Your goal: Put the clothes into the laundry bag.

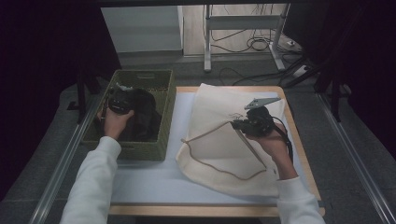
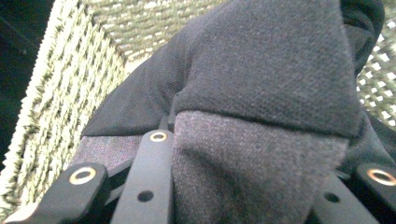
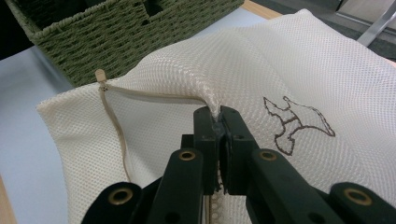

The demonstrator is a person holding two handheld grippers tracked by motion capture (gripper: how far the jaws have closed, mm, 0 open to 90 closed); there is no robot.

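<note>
We are taking a dark garment (image 2: 261,93) out of the green woven basket (image 1: 161,126) at the table's (image 1: 154,179) far left for loading into the cream mesh bag (image 1: 219,140) on the right; the left claw (image 1: 122,103) is clamped on the garment inside the basket; the right claw (image 3: 218,122), jaws together, is pinching the bag's fabric beside its drawstring (image 3: 114,119) and tenting it up; next, we judge, the garment needs lifting clear and carrying right to the bag's mouth; both forearms are reaching forward from the near edge.
</note>
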